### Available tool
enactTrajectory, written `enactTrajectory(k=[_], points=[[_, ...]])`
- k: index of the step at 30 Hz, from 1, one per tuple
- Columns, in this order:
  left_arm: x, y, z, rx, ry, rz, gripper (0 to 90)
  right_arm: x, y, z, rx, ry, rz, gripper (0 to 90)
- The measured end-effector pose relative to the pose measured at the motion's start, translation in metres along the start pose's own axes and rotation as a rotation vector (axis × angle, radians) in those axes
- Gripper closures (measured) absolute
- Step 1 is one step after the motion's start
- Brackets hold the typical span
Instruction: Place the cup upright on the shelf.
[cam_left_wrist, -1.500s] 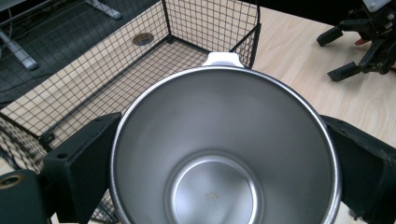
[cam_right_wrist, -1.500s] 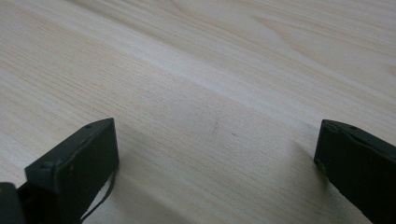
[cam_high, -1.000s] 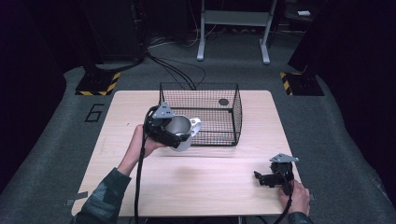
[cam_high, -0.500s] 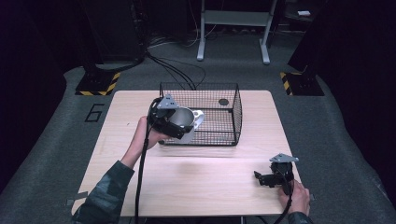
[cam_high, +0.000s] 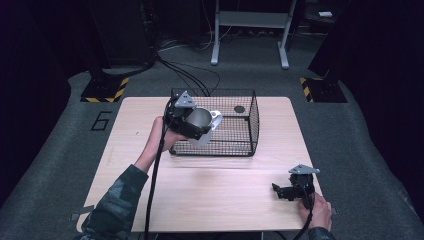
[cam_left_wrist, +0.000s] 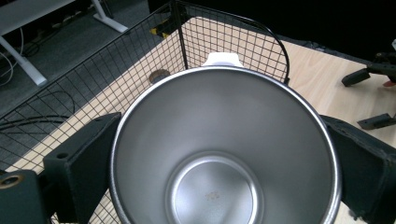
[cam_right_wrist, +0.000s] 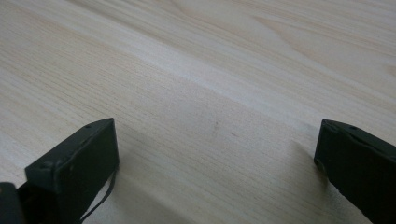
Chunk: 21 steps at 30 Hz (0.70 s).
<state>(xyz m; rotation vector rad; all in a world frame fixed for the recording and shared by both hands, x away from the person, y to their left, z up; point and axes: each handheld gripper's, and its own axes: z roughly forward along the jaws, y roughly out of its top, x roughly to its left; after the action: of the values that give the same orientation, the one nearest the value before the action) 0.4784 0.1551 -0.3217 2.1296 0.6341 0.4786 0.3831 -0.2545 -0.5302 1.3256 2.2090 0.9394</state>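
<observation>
High view: steel cup (cam_high: 198, 122) with white handle is held by left gripper (cam_high: 187, 121), tilted, above left front edge of wire basket (cam_high: 235, 145). Basket is placed on wooden table (cam_high: 215, 190). Small dark disc (cam_high: 239, 109) is seen on basket floor. Right gripper (cam_high: 290, 191) is rested on table near right front corner, well apart from cup.

Left gripper view: cup (cam_left_wrist: 224, 149) is clamped between both jaws, empty inside; basket mesh (cam_left_wrist: 112, 74) is seen behind.

Right gripper view: jaws are spread wide, nothing is held; bare table (cam_right_wrist: 210, 84) is seen between them.
</observation>
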Motion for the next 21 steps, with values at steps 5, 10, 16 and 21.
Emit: enactTrajectory(k=[5,10,16,21], points=[[0.005,0.007,0.007,0.001,0.006,-0.008,6.0,0.0,0.0,0.0,-0.001,-0.001,0.002,0.0],[0.009,0.013,0.013,0.009,0.016,-0.009,6.0,0.0,0.0,0.0,0.0,0.0,0.0,0.0],[0.014,0.016,0.022,0.015,0.033,-0.012,6.0,0.001,0.0,0.0,-0.005,-0.005,0.012,0.0],[0.019,0.018,0.032,0.018,0.041,-0.031,6.0,0.0,0.0,0.0,0.001,0.001,-0.001,0.0]])
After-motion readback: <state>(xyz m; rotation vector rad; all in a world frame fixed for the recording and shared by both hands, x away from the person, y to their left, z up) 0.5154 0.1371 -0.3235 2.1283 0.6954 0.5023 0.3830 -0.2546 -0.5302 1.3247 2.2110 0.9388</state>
